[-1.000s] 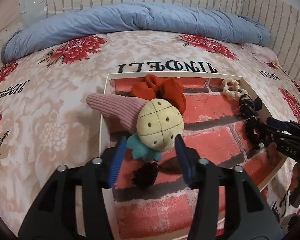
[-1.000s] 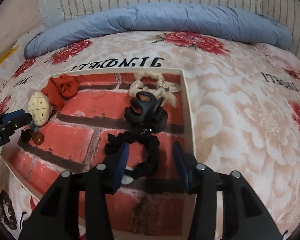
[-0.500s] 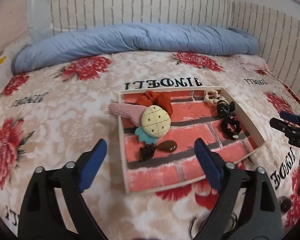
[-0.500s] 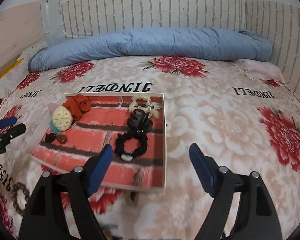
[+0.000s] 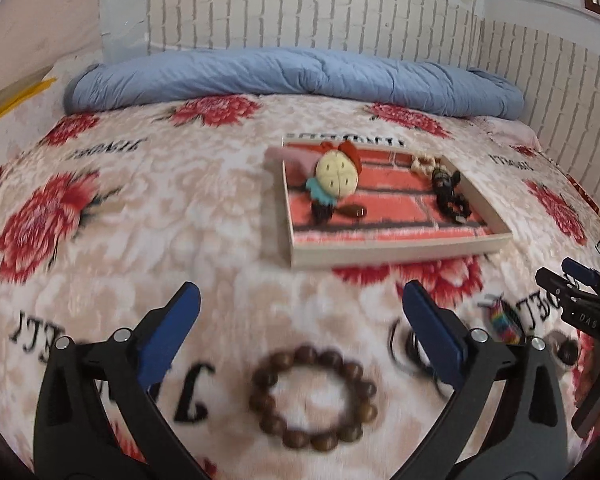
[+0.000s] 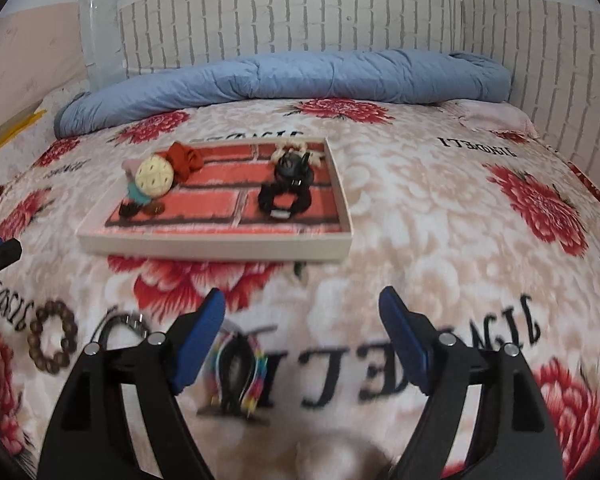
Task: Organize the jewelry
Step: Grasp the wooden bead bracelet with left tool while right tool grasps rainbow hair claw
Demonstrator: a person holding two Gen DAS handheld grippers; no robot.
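Observation:
A shallow tray (image 5: 400, 254) (image 6: 220, 246) with a brick-pattern floor lies on the bed. In it are a pineapple plush hair tie (image 5: 336, 174) (image 6: 154, 178), a red scrunchie (image 6: 186, 158), a black claw clip (image 6: 292, 168) and a black scrunchie (image 6: 284, 200). A brown bead bracelet (image 5: 314, 398) (image 6: 52, 342) lies on the bedspread just ahead of my open, empty left gripper (image 5: 300, 312). A rainbow braided bracelet (image 6: 240, 372) (image 5: 504, 320) lies by the left finger of my open, empty right gripper (image 6: 302, 314).
A dark looped band (image 6: 120, 324) (image 5: 410, 346) lies between the two bracelets. A rolled blue quilt (image 5: 292, 76) (image 6: 284, 76) lies along the headboard. The floral bedspread (image 6: 440, 220) spreads all round the tray.
Both grippers have pulled back from the tray toward the near edge of the bed and opened wide. The bead bracelet and rainbow bracelet have come into view.

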